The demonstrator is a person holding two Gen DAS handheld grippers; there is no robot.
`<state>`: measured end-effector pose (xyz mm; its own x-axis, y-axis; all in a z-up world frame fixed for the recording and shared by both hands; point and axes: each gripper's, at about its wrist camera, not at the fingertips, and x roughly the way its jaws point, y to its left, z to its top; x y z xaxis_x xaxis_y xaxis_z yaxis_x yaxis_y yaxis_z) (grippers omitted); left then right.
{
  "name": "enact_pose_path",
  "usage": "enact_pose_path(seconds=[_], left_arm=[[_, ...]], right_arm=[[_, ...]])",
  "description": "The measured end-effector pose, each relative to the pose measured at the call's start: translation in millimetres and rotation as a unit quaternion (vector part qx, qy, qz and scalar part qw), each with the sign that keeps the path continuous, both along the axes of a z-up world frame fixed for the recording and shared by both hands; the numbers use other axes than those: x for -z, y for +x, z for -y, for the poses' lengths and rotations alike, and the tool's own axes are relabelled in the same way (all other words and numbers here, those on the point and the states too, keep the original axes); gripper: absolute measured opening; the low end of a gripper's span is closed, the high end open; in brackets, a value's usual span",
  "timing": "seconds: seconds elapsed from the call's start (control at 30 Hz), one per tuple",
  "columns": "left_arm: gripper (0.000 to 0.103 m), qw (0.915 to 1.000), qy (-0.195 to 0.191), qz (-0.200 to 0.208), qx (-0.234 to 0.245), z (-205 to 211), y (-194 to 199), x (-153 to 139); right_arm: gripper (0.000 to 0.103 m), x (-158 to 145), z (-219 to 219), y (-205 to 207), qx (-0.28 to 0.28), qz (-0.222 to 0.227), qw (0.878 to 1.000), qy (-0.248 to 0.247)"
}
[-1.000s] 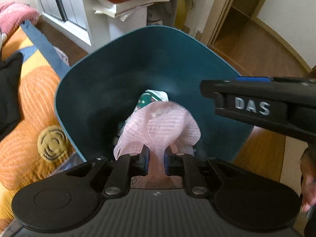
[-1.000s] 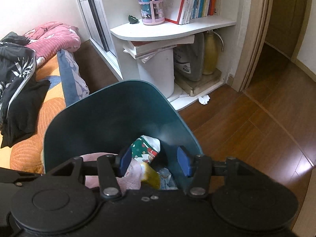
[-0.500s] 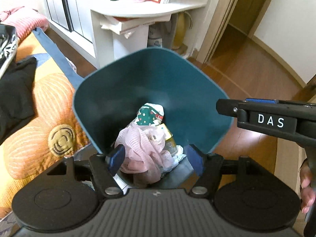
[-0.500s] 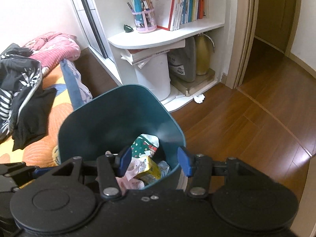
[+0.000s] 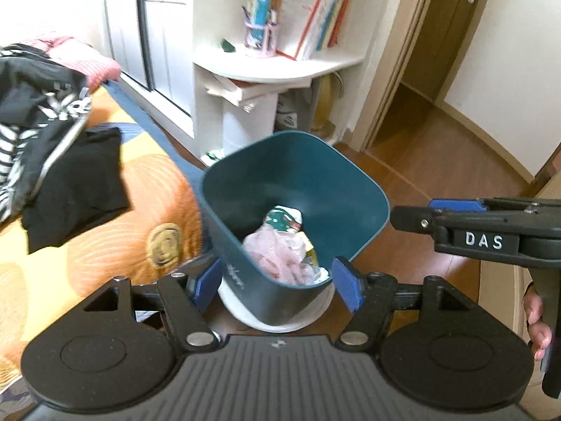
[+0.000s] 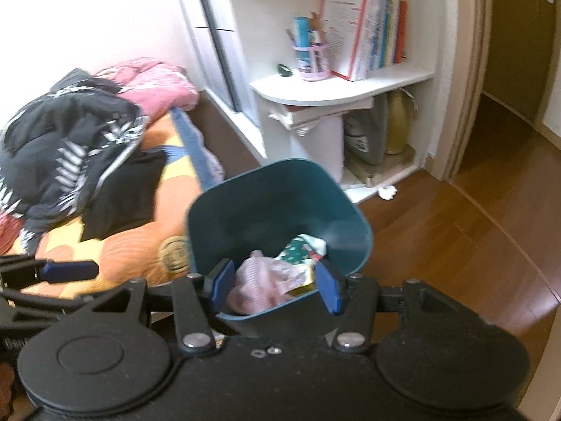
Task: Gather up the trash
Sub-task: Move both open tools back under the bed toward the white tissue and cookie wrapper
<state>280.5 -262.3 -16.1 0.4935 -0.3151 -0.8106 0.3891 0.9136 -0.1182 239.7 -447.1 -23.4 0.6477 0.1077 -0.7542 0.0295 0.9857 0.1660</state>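
A teal bin (image 5: 343, 182) stands on the wooden floor beside the bed, also in the right wrist view (image 6: 231, 217). Inside lie a pink crumpled tissue (image 5: 277, 259), a green patterned wrapper (image 5: 284, 219) and a yellow carton (image 6: 303, 282). My left gripper (image 5: 277, 286) is open and empty above the bin's near rim. My right gripper (image 6: 275, 286) is open and empty, also above the near rim; it shows from the side in the left wrist view (image 5: 413, 215). A white scrap (image 6: 387, 192) lies on the floor by the shelf.
A bed with an orange cover (image 5: 105, 238) and dark clothes (image 6: 63, 154) lies to the left. A white corner shelf (image 6: 336, 91) with books and a pen cup stands behind the bin. A doorway (image 5: 438, 45) opens at the right.
My left gripper opened and let the pink tissue fall into the bin. Both grippers have pulled up and back, so the bin looks smaller.
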Motion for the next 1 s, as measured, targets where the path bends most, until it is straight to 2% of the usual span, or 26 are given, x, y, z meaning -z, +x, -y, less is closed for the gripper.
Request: enact_pose_path(seconds=[0.33, 0.4, 0.47, 0.6, 0.67, 0.77, 1.0], left_arm=[[0.069, 0.9988, -0.01, 0.02, -0.043, -82, -53, -30], [0.07, 0.9983, -0.01, 0.024, -0.052, -100, -65, -33], [0.077, 0.9976, -0.01, 0.028, -0.062, -118, -75, -34], [0.078, 0.9953, -0.01, 0.033, -0.091, -151, -89, -30], [0.083, 0.9934, -0.015, 0.031, -0.11, -167, -92, -24], [0.084, 0.99, -0.015, 0.022, -0.139, -190, -92, -7], [0.088, 0.9774, -0.02, -0.035, -0.207, -245, -84, 70]], right_arm=[[0.052, -21, -65, -39, -0.094, 0.016, 0.995, 0.013], [0.052, -21, -80, -45, -0.113, 0.015, 0.993, 0.019], [0.052, -18, -96, -49, -0.132, 0.009, 0.991, 0.027], [0.052, -4, -126, -52, -0.167, -0.006, 0.985, 0.032], [0.052, 6, -142, -51, -0.183, -0.014, 0.982, 0.03], [0.052, 25, -164, -50, -0.204, -0.028, 0.978, 0.032], [0.053, 94, -196, -26, -0.197, -0.084, 0.976, 0.029]])
